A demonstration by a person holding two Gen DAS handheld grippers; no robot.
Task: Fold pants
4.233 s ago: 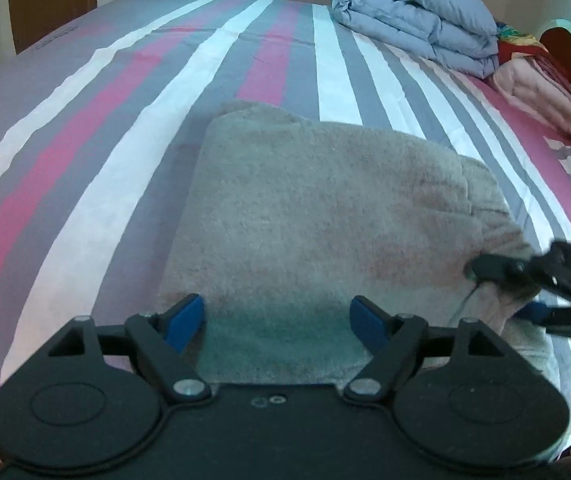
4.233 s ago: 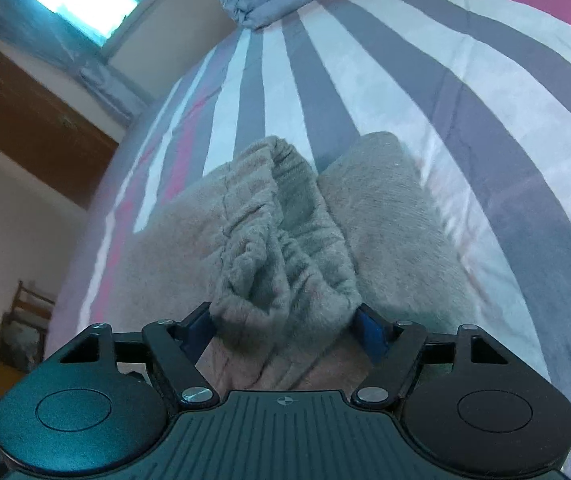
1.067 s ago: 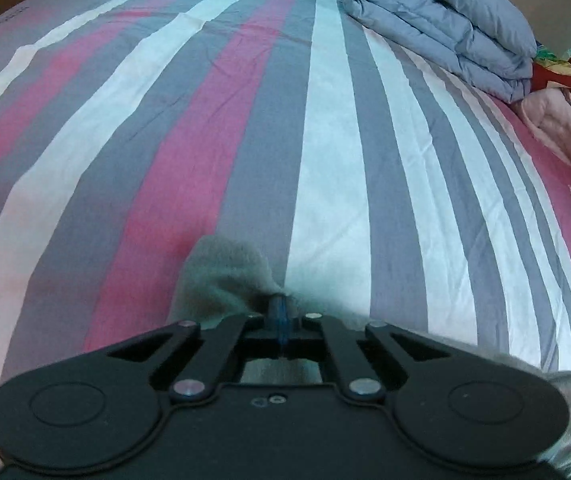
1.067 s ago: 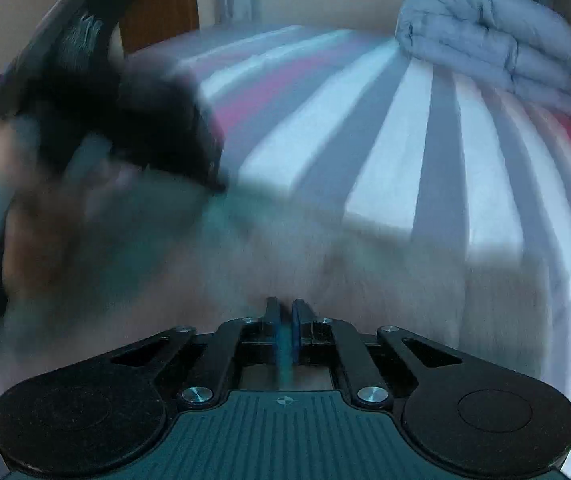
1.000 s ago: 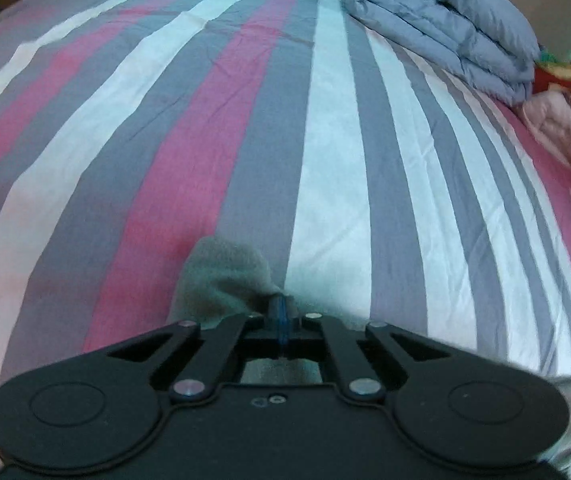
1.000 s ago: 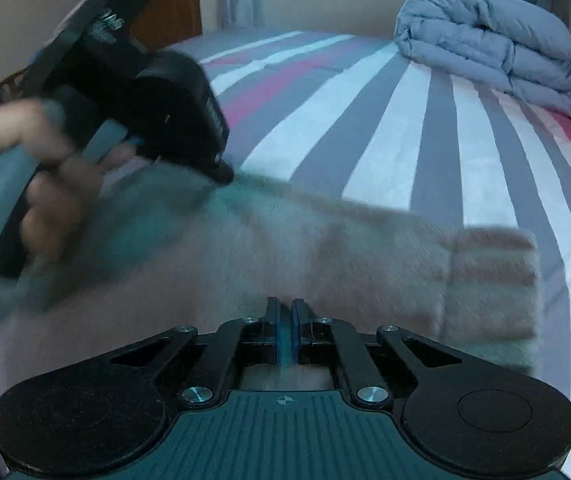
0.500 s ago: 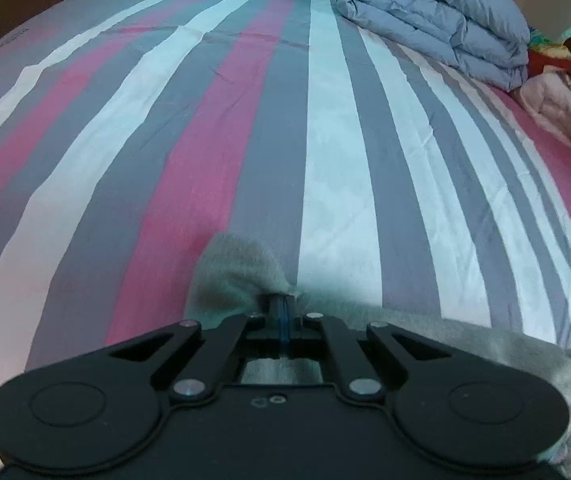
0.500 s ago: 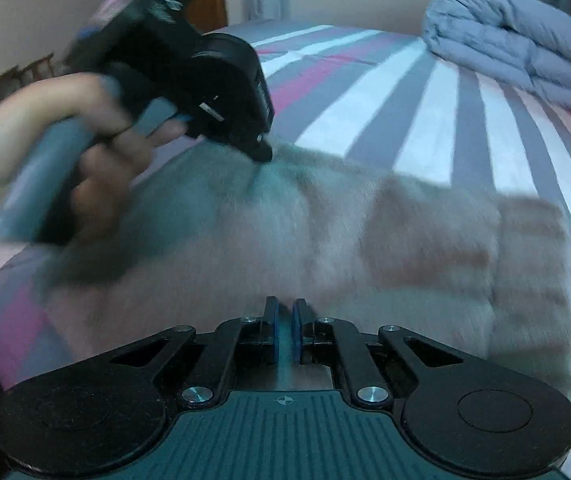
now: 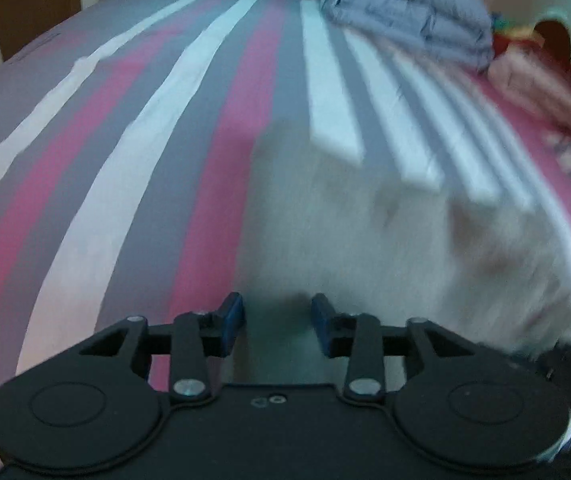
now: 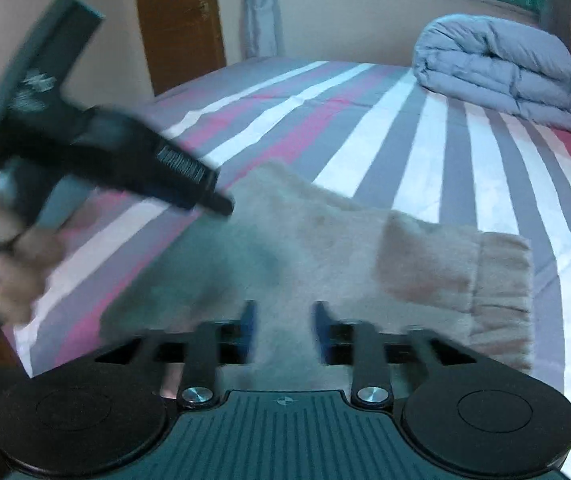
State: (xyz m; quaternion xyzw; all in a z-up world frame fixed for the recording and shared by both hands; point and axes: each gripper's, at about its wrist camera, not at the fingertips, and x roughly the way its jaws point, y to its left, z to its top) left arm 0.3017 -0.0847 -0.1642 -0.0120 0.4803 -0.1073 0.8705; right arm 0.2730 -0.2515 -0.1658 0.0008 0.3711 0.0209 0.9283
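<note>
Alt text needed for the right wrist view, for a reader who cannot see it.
Folded beige fleece pants lie on a striped bedsheet, just beyond the right tool, whose jaws have just been opening, with nothing pinched between them. At left, a hand holds the blurred left tool above the pants' edge; a folded grey duvet sits behind.

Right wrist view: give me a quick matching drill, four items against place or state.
Items:
1. pants
2. duvet
3. right gripper
4. door

Places or states:
A. folded grey bundle at the far end of the bed
B. brown, behind the bed on the left
C. beige, folded on the striped sheet
D. jaws apart over the fabric

Pairs: 1-C, 2-A, 3-D, 4-B
</note>
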